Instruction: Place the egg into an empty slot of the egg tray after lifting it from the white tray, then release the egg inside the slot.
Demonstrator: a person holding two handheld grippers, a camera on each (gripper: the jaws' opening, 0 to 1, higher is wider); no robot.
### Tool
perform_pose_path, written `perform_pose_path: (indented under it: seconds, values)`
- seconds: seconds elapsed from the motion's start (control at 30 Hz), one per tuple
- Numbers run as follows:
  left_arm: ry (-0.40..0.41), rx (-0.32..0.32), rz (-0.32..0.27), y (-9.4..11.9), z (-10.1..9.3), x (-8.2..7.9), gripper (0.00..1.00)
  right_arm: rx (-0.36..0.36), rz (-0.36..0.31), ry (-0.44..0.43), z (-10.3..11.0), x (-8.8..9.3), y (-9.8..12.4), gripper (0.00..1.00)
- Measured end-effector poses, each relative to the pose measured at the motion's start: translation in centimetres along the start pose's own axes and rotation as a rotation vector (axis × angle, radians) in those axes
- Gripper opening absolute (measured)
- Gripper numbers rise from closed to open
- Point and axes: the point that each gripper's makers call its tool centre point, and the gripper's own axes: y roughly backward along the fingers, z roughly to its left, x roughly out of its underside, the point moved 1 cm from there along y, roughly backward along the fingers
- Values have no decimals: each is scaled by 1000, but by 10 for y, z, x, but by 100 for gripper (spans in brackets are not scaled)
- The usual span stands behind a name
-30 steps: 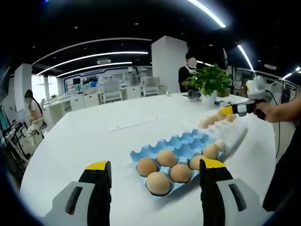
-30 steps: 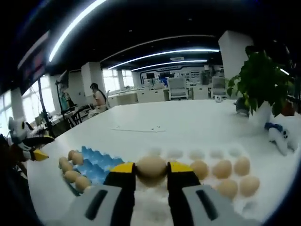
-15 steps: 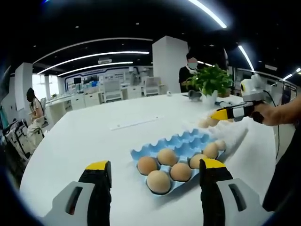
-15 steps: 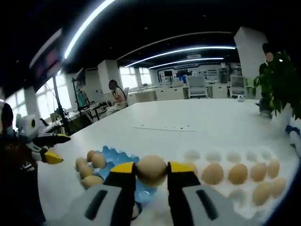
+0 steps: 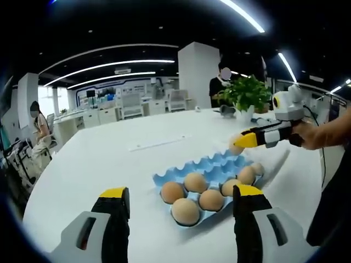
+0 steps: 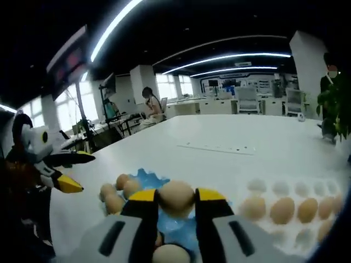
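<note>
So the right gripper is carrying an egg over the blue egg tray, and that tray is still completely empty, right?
Not empty. The left gripper view shows several eggs already sitting in the blue egg tray. The rest holds: the right gripper is shut on an egg above it.

No legible text or labels

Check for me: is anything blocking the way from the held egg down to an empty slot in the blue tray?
Nothing visible. The right gripper holds the egg over the blue tray, whose far slots look empty.
</note>
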Motion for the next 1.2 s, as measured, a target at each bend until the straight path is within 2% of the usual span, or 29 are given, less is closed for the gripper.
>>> perform_pose_path:
  seconds: [0.63, 0.87, 1.2]
  values:
    - [2, -9, -2, 2, 7, 0, 78, -104, 60, 63, 34, 10, -36, 25]
    - [6, -10, -6, 1, 9, 0, 78, -128, 64, 66, 40, 10, -44, 25]
    - [6, -11, -1, 1, 10, 2, 78, -139, 91, 65, 42, 20, -50, 25]
